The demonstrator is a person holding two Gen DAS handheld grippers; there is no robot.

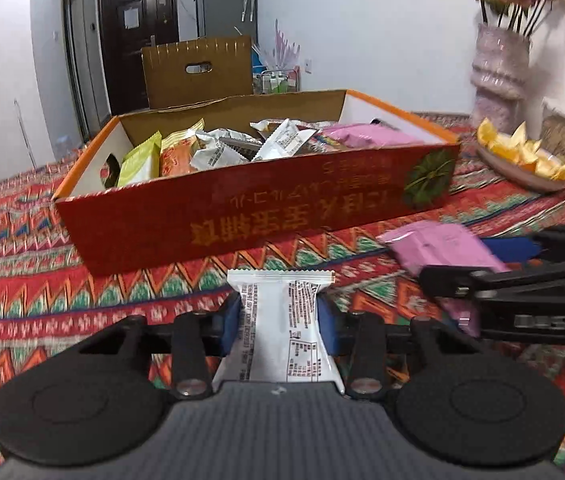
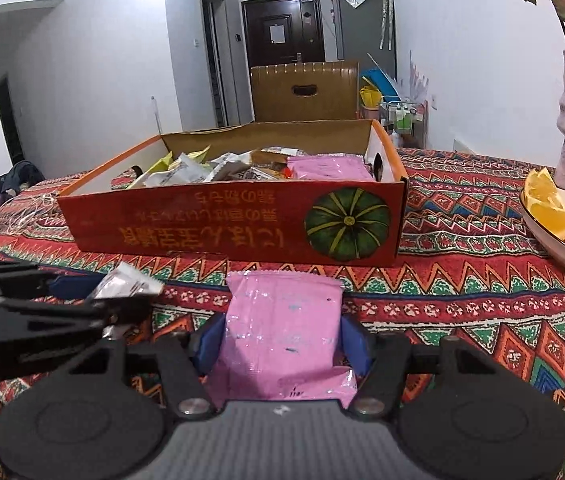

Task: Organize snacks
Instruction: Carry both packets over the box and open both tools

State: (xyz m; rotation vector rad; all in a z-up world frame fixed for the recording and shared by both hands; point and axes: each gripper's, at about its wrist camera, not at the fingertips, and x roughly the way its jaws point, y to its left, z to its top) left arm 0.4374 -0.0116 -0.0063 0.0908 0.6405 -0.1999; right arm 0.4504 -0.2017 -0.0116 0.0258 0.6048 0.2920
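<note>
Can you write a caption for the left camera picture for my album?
Left gripper pinches a white snack packet in front of the red snack box.

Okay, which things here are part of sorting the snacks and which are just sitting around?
For the job: white snack packet in left gripper; pink snack packet in right gripper; red cardboard box.

Lying about: flower vase; plate of orange wedges.
</note>
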